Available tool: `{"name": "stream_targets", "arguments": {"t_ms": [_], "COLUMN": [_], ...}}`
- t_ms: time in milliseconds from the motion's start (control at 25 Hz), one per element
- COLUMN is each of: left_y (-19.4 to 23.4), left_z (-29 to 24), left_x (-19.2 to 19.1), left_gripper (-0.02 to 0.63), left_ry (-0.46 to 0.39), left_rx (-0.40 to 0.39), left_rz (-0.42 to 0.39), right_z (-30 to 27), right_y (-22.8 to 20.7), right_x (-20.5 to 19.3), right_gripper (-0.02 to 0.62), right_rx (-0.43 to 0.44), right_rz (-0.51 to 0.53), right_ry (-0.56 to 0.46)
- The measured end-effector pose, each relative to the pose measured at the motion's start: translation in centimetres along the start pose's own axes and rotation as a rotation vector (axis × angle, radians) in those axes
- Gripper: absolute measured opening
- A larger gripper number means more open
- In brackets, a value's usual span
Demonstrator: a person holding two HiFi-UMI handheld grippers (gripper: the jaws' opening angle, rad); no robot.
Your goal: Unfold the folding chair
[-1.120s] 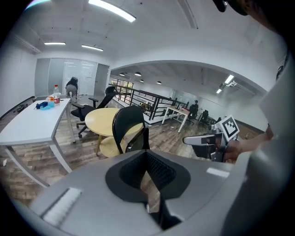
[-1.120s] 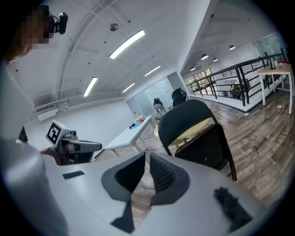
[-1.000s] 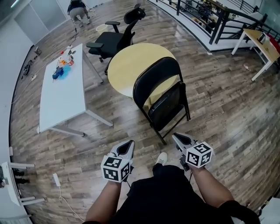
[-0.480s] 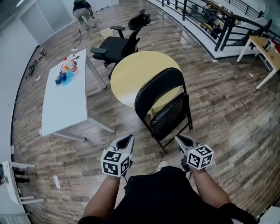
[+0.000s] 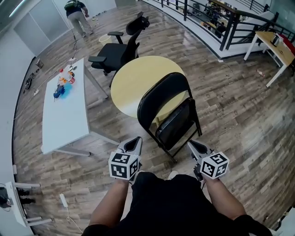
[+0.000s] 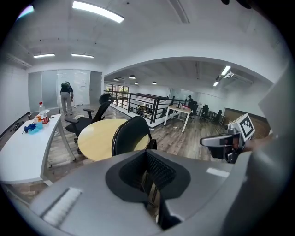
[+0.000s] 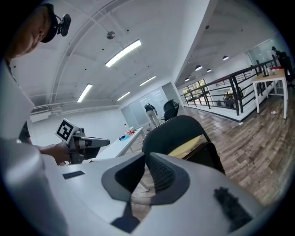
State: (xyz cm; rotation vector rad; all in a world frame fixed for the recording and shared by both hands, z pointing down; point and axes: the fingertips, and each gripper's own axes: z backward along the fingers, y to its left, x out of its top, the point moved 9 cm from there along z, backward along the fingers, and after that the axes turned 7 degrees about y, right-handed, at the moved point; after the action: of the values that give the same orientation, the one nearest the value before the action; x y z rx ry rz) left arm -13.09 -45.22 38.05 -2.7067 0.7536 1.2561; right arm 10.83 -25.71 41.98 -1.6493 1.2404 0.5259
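Left tongs (image 5: 135,141) are pressed together and empty. Right tongs (image 5: 191,144) are almost together, also empty. Both hover short of the chair (image 5: 167,108), touching nothing. The chair stands on the floor (image 5: 230,106) just ahead, between them, with its seat tipped steeply up, not unfolded. A round desk (image 5: 131,76) stands close behind its back. Beyond are an office chair (image 5: 117,46), a long white desk (image 5: 64,110) carrying small items, and a person (image 5: 75,13) far off.

the left hand-held gripper (image 6: 147,159), jaws together and empty, faces the black folding chair (image 6: 131,136).
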Motion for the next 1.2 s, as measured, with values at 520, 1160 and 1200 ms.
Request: {"name": "stream_targets", "arguments": {"t_ms": [520,1160,1200], "left_y": [6.2,13.3,13.3], "left_z": [-4.8,-16.9,-17.6], "left_x": [7.2,11.7,11.8], "left_gripper": [0.037,0.164,0.163], "left_ry": [-0.012,0.128,0.135], "left_rx": [-0.034,-0.243,-0.269], "left_rz": [-0.112,-0.174,-0.172], "right_z": [0.5,-5.2,-5.4], "right_y": [0.7,4.1,4.3], "right_x": [-0.3,1.6,1.5], "right_gripper": [0.035,0.035,0.035], "right_rx": [-0.188,-0.41,-0.422], "right_rz": [-0.101,-0.17,-0.182], "right_ry": [-0.072,-0.104,-0.107]}}
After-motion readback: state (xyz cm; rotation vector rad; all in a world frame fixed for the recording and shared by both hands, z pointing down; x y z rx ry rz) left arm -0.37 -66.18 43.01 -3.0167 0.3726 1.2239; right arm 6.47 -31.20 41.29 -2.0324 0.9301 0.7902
